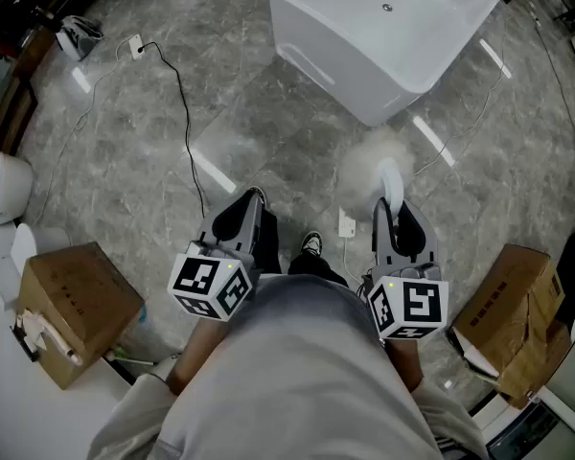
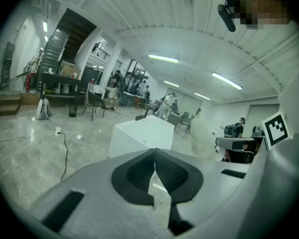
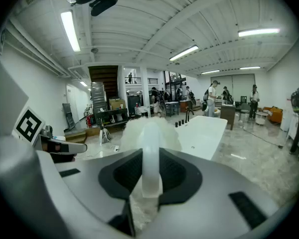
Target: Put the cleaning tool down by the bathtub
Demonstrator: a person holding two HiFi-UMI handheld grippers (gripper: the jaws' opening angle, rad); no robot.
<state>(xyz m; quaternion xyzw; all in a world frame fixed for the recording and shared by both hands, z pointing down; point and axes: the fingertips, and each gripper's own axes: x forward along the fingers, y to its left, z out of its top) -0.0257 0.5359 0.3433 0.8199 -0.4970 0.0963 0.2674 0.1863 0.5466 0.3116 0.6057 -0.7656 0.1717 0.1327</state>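
The right gripper [image 3: 150, 156] has its fingers [image 3: 178, 172] partly closed on the cleaning tool [image 3: 150, 158], a pale, translucent handle that runs straight out between the dark pads and ends in a fluffy white head. In the head view the tool [image 1: 388, 182] sticks forward from the right gripper [image 1: 393, 211], and its fluffy head shows over the grey marble floor [image 1: 268, 142], short of the near corner of the bathtub [image 1: 383, 36], so the tool is carried in the gripper and not set down. The bathtub is white and box-shaped and stands on the floor ahead of the person, slightly to the right. The left gripper [image 2: 154, 151] holds nothing: its fingers [image 2: 175, 174] meet at the tips, and only the floor and the bathtub show beyond them. In the head view the left gripper [image 1: 251, 199] is held level with the right one, the two well apart, and the toe of a shoe [image 1: 311, 244] shows on the floor between them. A black cable [image 1: 186, 132] snakes across the floor on the left from a small white socket block [image 1: 134, 46]. A cardboard box [image 1: 77, 305] stands at the lower left, and a second cardboard box [image 1: 517, 314] at the lower right.
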